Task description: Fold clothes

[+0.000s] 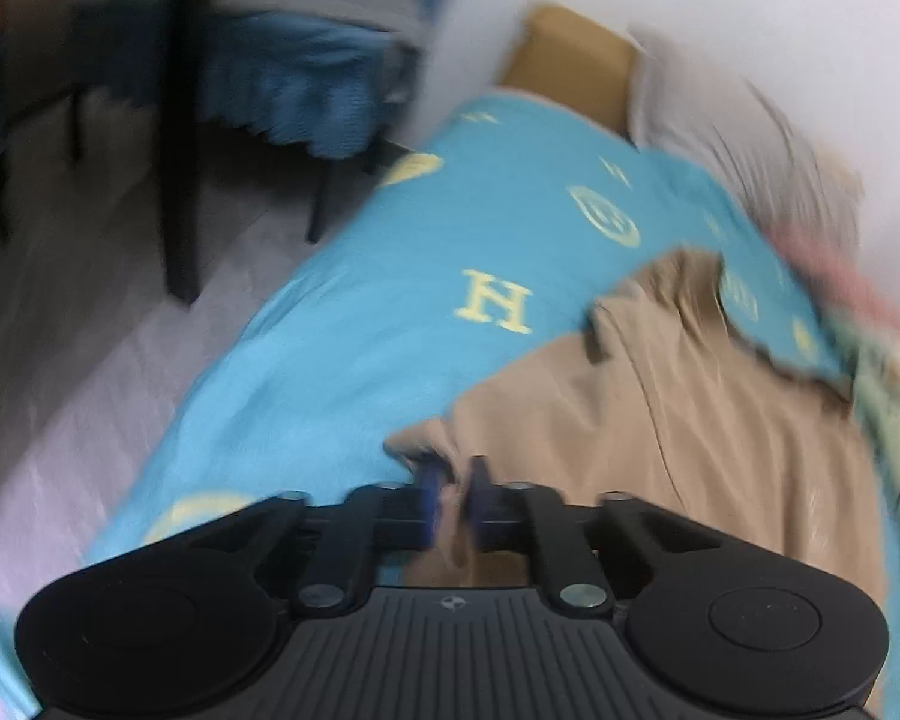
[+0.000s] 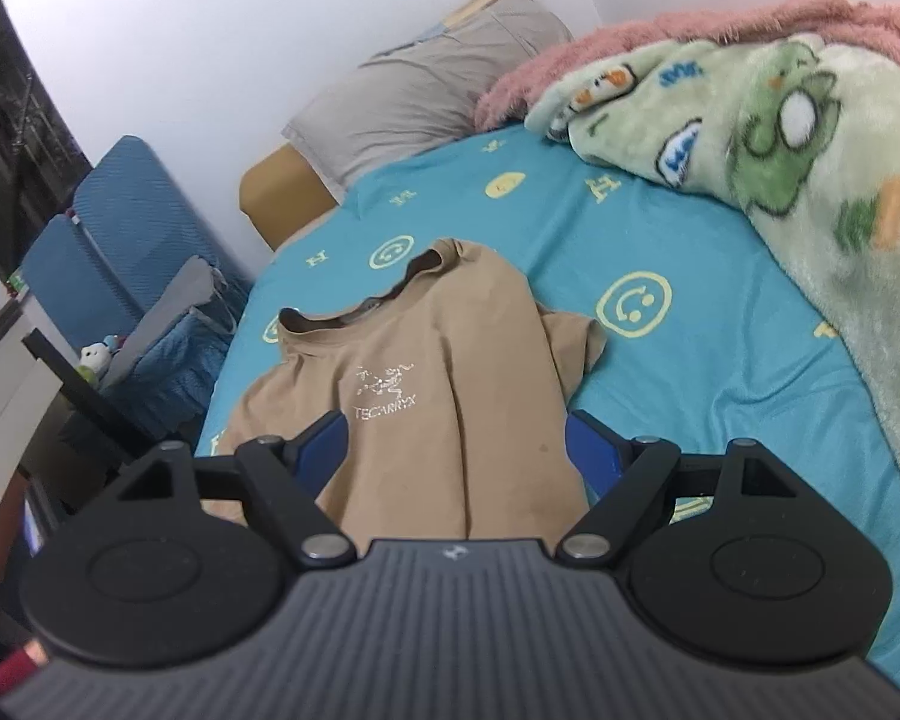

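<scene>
A tan T-shirt (image 2: 438, 360) with a white chest logo lies on the blue bed sheet (image 2: 690, 372), collar toward the pillow, one side folded over. My right gripper (image 2: 456, 438) is open and empty, its blue fingers (image 2: 321, 450) spread above the shirt's lower part. In the blurred left wrist view my left gripper (image 1: 453, 492) is shut on a fold of the tan T-shirt (image 1: 660, 420) at its edge, with cloth pinched between the blue pads.
A green cartoon blanket (image 2: 810, 192) with a pink fleece one (image 2: 630, 42) is heaped on the right of the bed. A grey pillow (image 2: 426, 84) lies at the head. A blue chair (image 2: 126, 240) and dark table legs (image 1: 180, 180) stand left of the bed.
</scene>
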The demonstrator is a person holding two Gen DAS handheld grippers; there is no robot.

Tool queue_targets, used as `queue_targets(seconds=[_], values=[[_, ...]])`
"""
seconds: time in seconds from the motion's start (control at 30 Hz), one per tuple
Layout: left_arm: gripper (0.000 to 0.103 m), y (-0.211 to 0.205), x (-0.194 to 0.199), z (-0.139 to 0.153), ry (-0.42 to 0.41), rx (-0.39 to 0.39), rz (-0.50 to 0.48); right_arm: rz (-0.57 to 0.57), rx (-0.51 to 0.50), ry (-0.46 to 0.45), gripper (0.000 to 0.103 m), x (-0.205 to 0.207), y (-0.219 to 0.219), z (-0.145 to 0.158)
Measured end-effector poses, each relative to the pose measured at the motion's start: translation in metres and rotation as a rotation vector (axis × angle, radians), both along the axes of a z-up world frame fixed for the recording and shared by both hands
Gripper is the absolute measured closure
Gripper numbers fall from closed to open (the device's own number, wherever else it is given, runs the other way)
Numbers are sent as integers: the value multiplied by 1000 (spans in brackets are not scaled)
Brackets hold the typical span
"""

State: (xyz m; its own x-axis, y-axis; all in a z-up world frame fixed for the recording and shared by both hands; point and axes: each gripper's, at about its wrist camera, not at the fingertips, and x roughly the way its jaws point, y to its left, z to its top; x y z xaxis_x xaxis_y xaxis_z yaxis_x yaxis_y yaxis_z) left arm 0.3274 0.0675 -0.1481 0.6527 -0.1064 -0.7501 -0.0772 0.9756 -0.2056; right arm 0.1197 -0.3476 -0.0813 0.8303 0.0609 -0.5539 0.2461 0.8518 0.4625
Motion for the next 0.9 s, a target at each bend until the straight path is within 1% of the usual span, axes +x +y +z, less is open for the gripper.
queue_targets(seconds=[0.03, 0.13, 0.23, 0.27, 0.33, 0.4, 0.47, 0.5, 0.53, 0.57, 0.6, 0.63, 0.7, 0.73, 0.77, 0.8, 0.87, 0.9], values=[[98, -3, 8, 11, -10, 49, -22, -2, 7, 7, 22, 2, -1, -2], [99, -6, 39, 53, -69, 182, -45, -6, 16, 18, 22, 8, -2, -6], [99, -13, 74, 91, -146, 370, -25, -17, 4, 26, 22, 14, -2, -9], [99, -18, 85, 98, -168, 443, -16, -21, 1, 28, 22, 16, -2, -10], [99, -24, 106, 102, -185, 542, 17, -28, -7, 33, 22, 19, -2, -12], [99, -28, 126, 90, -162, 589, 56, -35, -14, 38, 22, 23, -2, -14], [99, -29, 133, 71, -143, 570, 84, -42, -22, 43, 22, 27, -2, -17], [97, -28, 134, 64, -147, 522, 82, -46, -27, 46, 22, 29, -2, -18], [92, -28, 130, 58, -143, 482, 81, -44, -49, 42, 22, 29, -1, -17], [89, -29, 126, 52, -137, 445, 80, -42, -71, 38, 22, 30, 1, -16], [83, -29, 122, 46, -131, 407, 79, -36, -88, 32, 22, 30, 3, -16], [74, -31, 114, 43, -118, 368, 65, -26, -100, 27, 22, 31, 5, -16], [69, -34, 97, 38, -89, 291, 33, -6, -124, 17, 22, 34, 10, -15], [62, -35, 84, 39, -82, 255, 15, 6, -133, 15, 22, 34, 12, -15], [58, -35, 66, 41, -80, 221, -4, 18, -143, 12, 22, 34, 15, -15], [52, -36, 47, 44, -79, 187, -23, 30, -146, 10, 22, 35, 16, -15], [50, -38, 7, 50, -78, 153, -66, 50, -146, 6, 22, 35, 18, -14], [48, -37, -15, 49, -76, 142, -80, 57, -146, 4, 22, 34, 19, -13]])
